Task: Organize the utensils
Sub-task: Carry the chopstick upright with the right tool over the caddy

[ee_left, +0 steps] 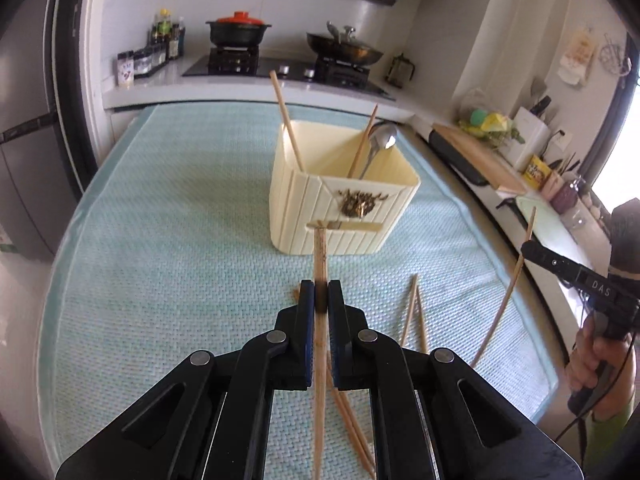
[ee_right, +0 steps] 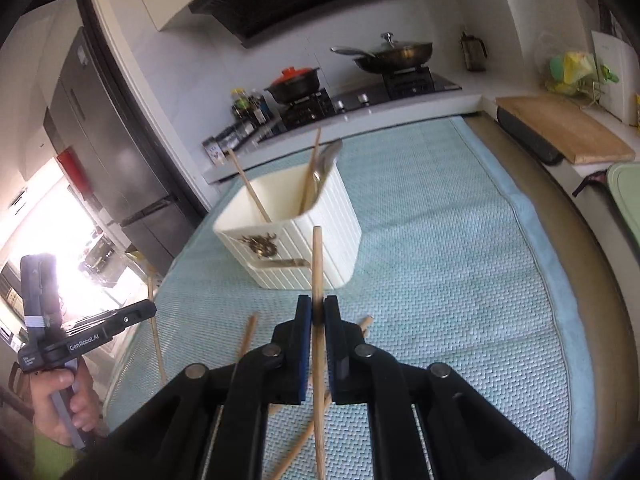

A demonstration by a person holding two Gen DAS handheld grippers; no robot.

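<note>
A cream ribbed utensil holder (ee_left: pixel 340 200) stands on the light blue mat (ee_left: pixel 160 240); it also shows in the right wrist view (ee_right: pixel 296 240). It holds two wooden chopsticks (ee_left: pixel 286 120) and a metal spoon (ee_left: pixel 382 140). My left gripper (ee_left: pixel 321 296) is shut on a wooden chopstick (ee_left: pixel 320 256) pointing at the holder. My right gripper (ee_right: pixel 318 310) is shut on another chopstick (ee_right: pixel 317 264), held above the mat in front of the holder. Loose chopsticks (ee_left: pixel 416 316) lie on the mat below the grippers.
A stove with a black pot (ee_left: pixel 238 32) and a wok (ee_left: pixel 344 50) sits behind the mat. A wooden cutting board (ee_right: pixel 564 128) and counter clutter are on the right. A fridge (ee_right: pixel 104 152) stands on the left.
</note>
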